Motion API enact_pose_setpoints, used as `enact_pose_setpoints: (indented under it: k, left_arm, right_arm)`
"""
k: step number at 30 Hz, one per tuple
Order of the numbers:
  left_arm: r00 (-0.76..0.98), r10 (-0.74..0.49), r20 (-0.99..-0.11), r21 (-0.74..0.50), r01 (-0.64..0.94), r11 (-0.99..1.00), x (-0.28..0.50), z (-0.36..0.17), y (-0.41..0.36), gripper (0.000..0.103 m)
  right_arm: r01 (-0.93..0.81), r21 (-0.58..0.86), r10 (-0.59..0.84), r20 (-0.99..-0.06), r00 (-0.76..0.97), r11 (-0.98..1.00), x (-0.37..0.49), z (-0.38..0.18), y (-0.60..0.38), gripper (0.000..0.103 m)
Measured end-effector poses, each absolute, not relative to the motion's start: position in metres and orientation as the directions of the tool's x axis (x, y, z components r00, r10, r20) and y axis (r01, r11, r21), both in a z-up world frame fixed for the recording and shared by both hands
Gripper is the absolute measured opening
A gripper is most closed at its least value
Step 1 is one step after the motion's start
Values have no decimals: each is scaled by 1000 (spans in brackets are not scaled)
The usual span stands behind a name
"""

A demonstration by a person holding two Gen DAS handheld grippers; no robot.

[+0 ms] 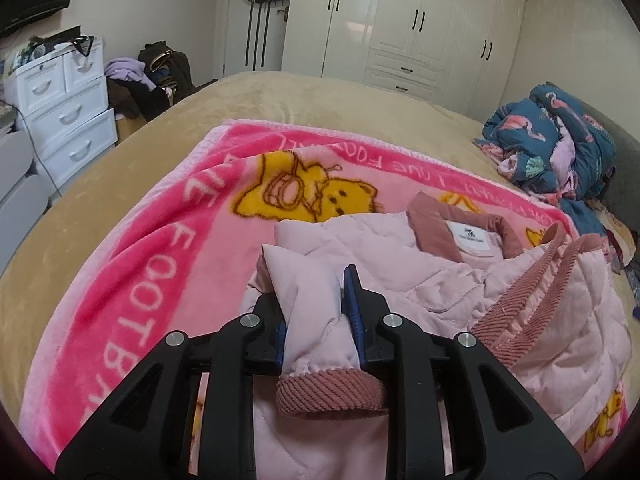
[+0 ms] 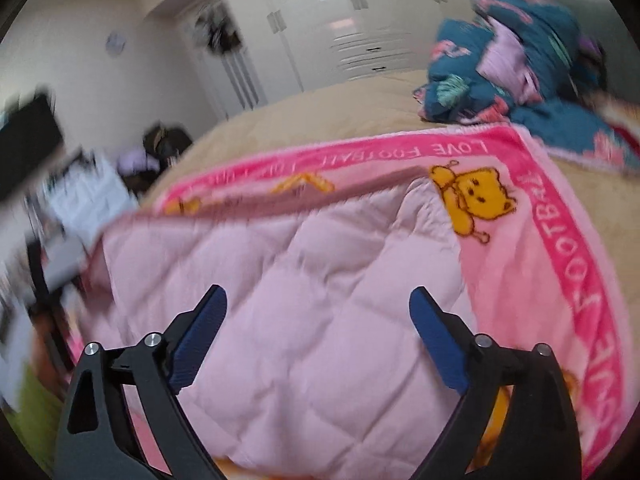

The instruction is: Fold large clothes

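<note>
left gripper [image 1: 316, 300] fingers pinch the sleeve [image 1: 316, 320] to fold it in | right gripper [image 2: 318, 336] fingers wide, holding nothing, maybe done (blurry) | jacket [image 2: 300, 280] lies on bed blanket [image 1: 160, 240]

Left gripper [image 1: 316, 296]: two black plastic fingers [image 1: 372, 320] of angular, triangulated form with cut-out windows in their broad lower arms, each linkage pinned by round silver screw heads, two per side, and each inner face lined with a ribbed blue pad. Right gripper [image 2: 318, 344]: the same build, with black arms bearing triangular cut-outs, paired silver pivot screws on each side, and long blue ribbed pads on the fingers [image 2: 438, 344] tapering to blunt tips.
</note>
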State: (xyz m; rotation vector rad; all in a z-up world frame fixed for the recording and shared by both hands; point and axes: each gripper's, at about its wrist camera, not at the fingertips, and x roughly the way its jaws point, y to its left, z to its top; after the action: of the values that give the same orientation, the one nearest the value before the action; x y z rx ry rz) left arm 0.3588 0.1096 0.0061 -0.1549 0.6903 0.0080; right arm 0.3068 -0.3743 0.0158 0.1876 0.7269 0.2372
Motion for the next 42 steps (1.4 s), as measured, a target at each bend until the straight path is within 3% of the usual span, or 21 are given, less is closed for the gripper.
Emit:
enact_pose_setpoints:
  k: [5, 8, 10, 11, 12, 13, 16, 19, 23, 28, 30, 32, 33, 34, 35, 36, 37, 42]
  left_arm:
    - [787, -51, -615, -141, -46, 989, 352, 16, 105, 32]
    - [799, -86, -595, -168, -19, 986, 346, 28, 104, 51]
    - [811, -108, -575, -184, 1, 983, 338, 38, 102, 72]
    - [823, -102, -559, -177, 2, 984, 332, 45, 101, 77]
    - [836, -77, -544, -156, -10, 988, 328, 51, 100, 91]
    - [853, -41, -521, -125, -29, 992, 321, 57, 99, 94]
    - [875, 19, -484, -72, -62, 995, 306, 67, 107, 94]
    - [835, 19, -550, -85, -79, 993, 306, 44, 128, 94]
    - [714, -86, -694, -186, -63, 981, 300, -16, 150, 94]
    - [660, -208, -722, -236, 48, 971, 293, -51, 134, 94]
    - [669, -207, -713, -227, 59, 972, 296, -52, 125, 94]
    - [697, -133, -705, -138, 49, 989, 296, -48, 112, 80]
    - [707, -98, -701, -99, 40, 994, 295, -47, 109, 58]
    - [718, -73, -692, -68, 36, 997, 293, -45, 106, 44]
    - [731, -52, -680, -37, 37, 999, 293, -42, 100, 39]
    - [739, -35, -673, -14, 35, 999, 293, -39, 97, 28]
    - [750, -12, -661, 17, 31, 999, 295, -35, 93, 23]
    - [802, 18, -597, 13, -12, 1000, 317, -2, 92, 19]
  right_arm:
    - [-198, 177, 265, -676, 687, 964, 288, -7, -352, 93]
    - [-184, 170, 251, -670, 699, 968, 279, -11, -352, 93]
    - [-164, 169, 235, -655, 718, 972, 274, -9, -357, 93]
    - [-153, 167, 225, -649, 726, 974, 274, -8, -362, 93]
    - [-135, 158, 206, -639, 741, 978, 271, -6, -367, 95]
    - [-119, 148, 186, -633, 751, 982, 270, -5, -372, 97]
    - [-64, 97, 112, -636, 763, 993, 268, -6, -386, 97]
    - [-39, 83, 84, -650, 755, 996, 266, -15, -399, 97]
    - [-46, 106, 106, -679, 727, 993, 266, -30, -408, 97]
    - [-68, 127, 138, -688, 712, 990, 267, -51, -409, 95]
    - [-73, 154, 159, -681, 715, 985, 267, -55, -408, 86]
    - [-59, 152, 147, -668, 729, 987, 266, -56, -407, 82]
    - [-53, 147, 138, -660, 738, 988, 265, -56, -406, 71]
    - [-39, 137, 120, -654, 747, 990, 264, -56, -407, 52]
    - [-37, 145, 124, -653, 748, 989, 265, -56, -408, 46]
    - [-37, 155, 130, -649, 750, 987, 266, -55, -408, 33]
    - [-38, 153, 128, -640, 758, 987, 265, -52, -407, 28]
    - [-9, 165, 105, -585, 804, 986, 279, -21, -409, 22]
